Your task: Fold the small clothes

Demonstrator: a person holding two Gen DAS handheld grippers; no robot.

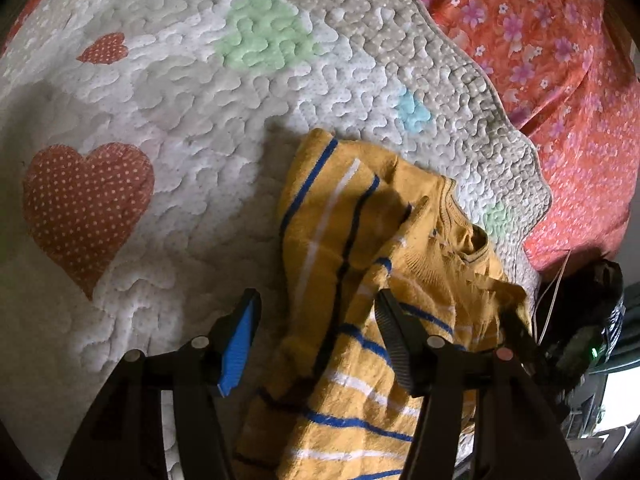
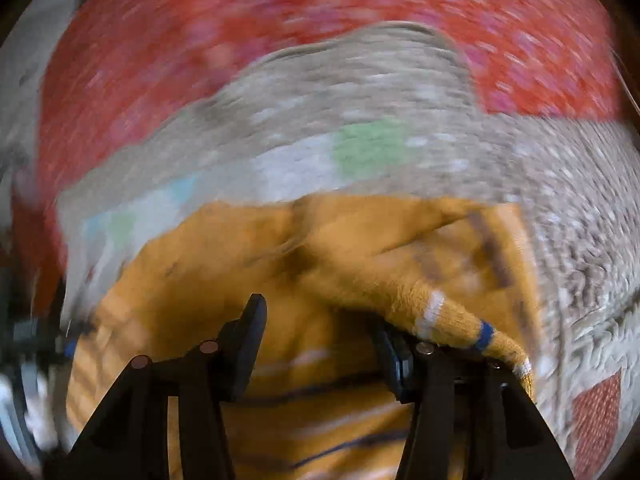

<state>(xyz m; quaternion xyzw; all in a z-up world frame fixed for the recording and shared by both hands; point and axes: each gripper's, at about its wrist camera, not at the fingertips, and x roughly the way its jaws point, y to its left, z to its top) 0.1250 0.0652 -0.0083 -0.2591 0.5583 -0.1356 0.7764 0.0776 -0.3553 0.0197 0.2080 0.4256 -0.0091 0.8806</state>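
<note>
A small mustard-yellow jumper (image 1: 352, 240) with blue and white stripes lies crumpled on a quilted cover (image 1: 180, 120) with heart patches. My left gripper (image 1: 317, 294) hovers over its near part, open. Striped cloth lies in the gap between the blue-padded left finger (image 1: 240, 340) and the right finger, and neither pad presses on it. In the blurred right wrist view, my right gripper (image 2: 320, 312) stands open above the jumper (image 2: 224, 264). A striped sleeve (image 2: 448, 316) lies draped across the top of its right finger.
An orange floral sheet (image 1: 540, 40) lies beyond the quilt's scalloped edge (image 1: 532, 152). A dark device with a green light (image 1: 592, 344) and thin wires sit at the right edge of the left wrist view. Bare quilt (image 2: 580, 220) stretches to the jumper's right.
</note>
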